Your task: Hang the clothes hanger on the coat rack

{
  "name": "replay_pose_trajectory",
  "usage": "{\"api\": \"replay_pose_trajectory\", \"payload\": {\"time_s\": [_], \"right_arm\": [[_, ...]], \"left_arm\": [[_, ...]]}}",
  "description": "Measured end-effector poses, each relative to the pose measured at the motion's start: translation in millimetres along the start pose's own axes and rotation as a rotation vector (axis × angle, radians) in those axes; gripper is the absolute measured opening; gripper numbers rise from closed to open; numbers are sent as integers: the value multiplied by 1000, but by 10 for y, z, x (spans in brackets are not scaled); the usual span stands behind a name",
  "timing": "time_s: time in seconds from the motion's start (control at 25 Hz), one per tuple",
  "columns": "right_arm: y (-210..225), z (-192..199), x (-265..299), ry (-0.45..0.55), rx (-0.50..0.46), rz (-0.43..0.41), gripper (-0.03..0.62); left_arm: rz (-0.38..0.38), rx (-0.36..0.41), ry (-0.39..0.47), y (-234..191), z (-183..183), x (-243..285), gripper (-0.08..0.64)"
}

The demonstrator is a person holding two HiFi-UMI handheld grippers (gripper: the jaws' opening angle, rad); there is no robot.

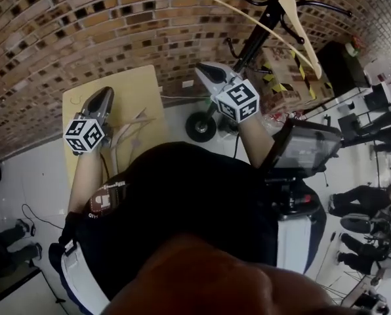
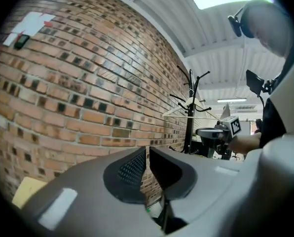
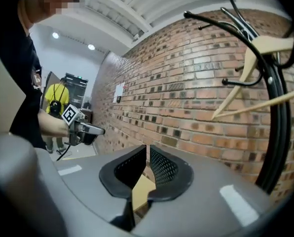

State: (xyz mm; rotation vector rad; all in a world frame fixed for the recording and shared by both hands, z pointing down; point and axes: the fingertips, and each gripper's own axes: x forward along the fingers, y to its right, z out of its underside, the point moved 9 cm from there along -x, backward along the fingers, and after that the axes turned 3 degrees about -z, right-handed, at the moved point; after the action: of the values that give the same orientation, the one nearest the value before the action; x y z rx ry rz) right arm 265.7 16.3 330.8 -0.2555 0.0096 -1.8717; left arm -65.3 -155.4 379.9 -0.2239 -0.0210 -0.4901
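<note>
A pale wooden clothes hanger [image 1: 288, 4] hangs on the black coat rack [image 1: 258, 31] at the top right of the head view. It also shows on the rack [image 2: 189, 117] in the left gripper view and, close up, as the hanger [image 3: 265, 46] on the rack [image 3: 277, 107] in the right gripper view. My left gripper [image 1: 105, 92] is over the yellow table [image 1: 126, 84]. Its jaws [image 2: 147, 149] stand together with nothing between them. My right gripper [image 1: 202, 67] is held left of the rack pole, below the hanger and apart from it. It [image 3: 148, 147] is likewise shut and empty.
A brick wall runs behind the table and the rack. Pale wooden pieces [image 1: 133, 130], perhaps more hangers, lie on the table. A cardboard box [image 1: 281, 71] with yellow-black tape stands by the rack, with a black cart [image 1: 304, 143] to the right. People sit at the far right.
</note>
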Motion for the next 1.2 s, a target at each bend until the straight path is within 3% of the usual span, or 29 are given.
{"api": "replay_pose_trajectory", "payload": {"time_s": [0.36, 0.56, 1.2], "right_arm": [[-78, 822, 408, -57, 212, -92, 12], [-119, 1121, 500, -81, 328, -151, 12], [-206, 1200, 585, -139, 264, -196, 11]], "left_arm": [[-101, -192, -89, -145, 798, -221, 2], [-89, -199, -116, -47, 945, -178, 2], [-84, -148, -92, -34, 889, -183, 2]]}}
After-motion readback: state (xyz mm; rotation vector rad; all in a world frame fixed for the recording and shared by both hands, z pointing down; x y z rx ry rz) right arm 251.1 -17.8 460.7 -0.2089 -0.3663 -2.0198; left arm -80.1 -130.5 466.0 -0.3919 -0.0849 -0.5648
